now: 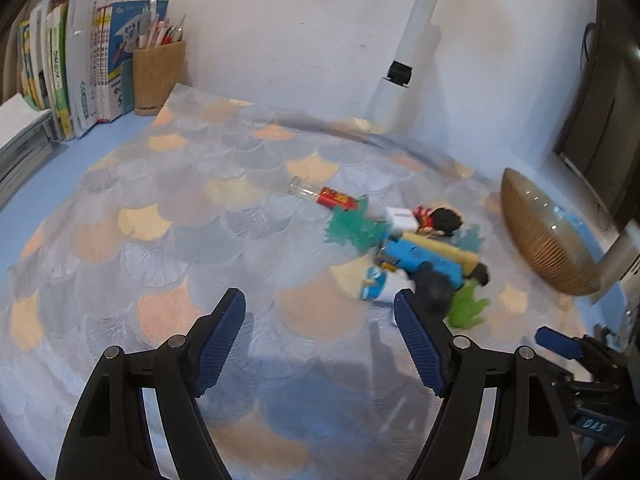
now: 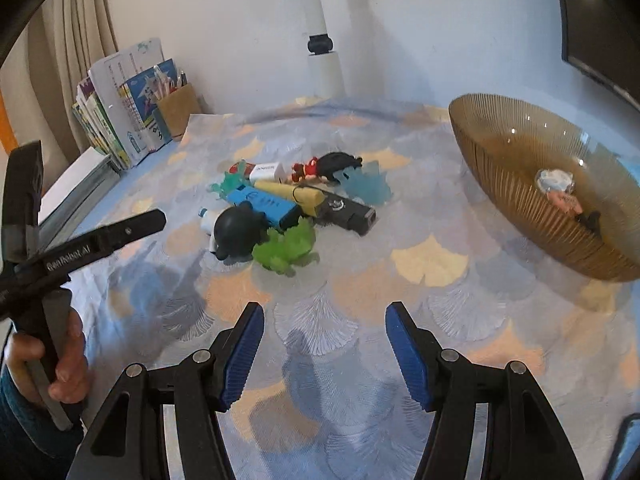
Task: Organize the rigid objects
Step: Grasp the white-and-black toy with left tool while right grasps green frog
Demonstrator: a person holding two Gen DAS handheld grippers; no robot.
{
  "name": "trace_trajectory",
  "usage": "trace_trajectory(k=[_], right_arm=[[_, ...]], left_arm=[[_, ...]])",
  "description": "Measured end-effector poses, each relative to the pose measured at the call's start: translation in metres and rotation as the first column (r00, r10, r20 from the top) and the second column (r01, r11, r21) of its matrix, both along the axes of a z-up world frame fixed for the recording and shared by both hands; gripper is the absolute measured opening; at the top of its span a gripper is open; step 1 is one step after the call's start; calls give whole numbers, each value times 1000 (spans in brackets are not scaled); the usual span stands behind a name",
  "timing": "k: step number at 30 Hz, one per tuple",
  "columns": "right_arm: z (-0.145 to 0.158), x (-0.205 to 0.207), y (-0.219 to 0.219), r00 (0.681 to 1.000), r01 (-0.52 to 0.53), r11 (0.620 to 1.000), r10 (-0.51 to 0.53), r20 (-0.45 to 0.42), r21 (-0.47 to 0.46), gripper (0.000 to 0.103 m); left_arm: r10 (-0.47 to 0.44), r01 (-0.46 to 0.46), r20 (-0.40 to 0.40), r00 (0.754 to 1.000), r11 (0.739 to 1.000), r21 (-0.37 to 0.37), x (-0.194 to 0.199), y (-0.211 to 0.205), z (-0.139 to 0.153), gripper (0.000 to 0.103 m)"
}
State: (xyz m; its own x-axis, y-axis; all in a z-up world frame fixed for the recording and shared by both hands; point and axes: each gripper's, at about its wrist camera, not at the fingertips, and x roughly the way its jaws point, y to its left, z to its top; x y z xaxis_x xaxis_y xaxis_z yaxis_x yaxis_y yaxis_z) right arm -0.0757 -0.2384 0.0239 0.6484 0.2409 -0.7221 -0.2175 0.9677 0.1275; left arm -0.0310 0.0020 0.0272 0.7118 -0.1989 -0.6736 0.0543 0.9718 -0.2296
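The pile of small rigid objects (image 2: 288, 208) lies near the middle of the scallop-patterned mat (image 2: 428, 264): a green rubbery figure (image 2: 286, 250) and a round black toy (image 2: 238, 232) at its near edge, a blue block (image 2: 264, 202), a yellow bar (image 2: 290, 194) and a black device (image 2: 352, 214) across the centre, a white charger (image 2: 266, 171) and a red-and-black figurine (image 2: 320, 166) behind. To the right, well apart from the pile, stands the ribbed amber bowl (image 2: 500, 184) with 1 small figure (image 2: 560, 190) already in it, so the sorting looks barely begun, with most pieces left. The right gripper (image 2: 324, 344) has its jaws apart and empty, short of the pile. The left gripper (image 1: 320, 332) is also spread with nothing between its pads, held in a hand (image 2: 64, 360) at the left. The step seems to be an approach for the next pick; the next move likely calls for closing on 1 near-edge piece, such as the green figure, without dragging its neighbours.
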Motion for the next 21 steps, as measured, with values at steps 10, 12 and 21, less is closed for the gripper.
trace_trajectory(k=[10,12,21], right_arm=[[-8,5,-3,999,31,999,-31,-11,-11,62],[-8,5,-1,1000,24,999,-24,-8,-22,62],[-8,10,1,997,-6,1000,8,-81,24,62]], left_arm=[[-13,11,23,1000,996,88,-2,-13,1,75],[-14,11,28,1000,995,97,-3,-14,1,75],[-125,130,-63,990,987,90,5,-26,-1,75]])
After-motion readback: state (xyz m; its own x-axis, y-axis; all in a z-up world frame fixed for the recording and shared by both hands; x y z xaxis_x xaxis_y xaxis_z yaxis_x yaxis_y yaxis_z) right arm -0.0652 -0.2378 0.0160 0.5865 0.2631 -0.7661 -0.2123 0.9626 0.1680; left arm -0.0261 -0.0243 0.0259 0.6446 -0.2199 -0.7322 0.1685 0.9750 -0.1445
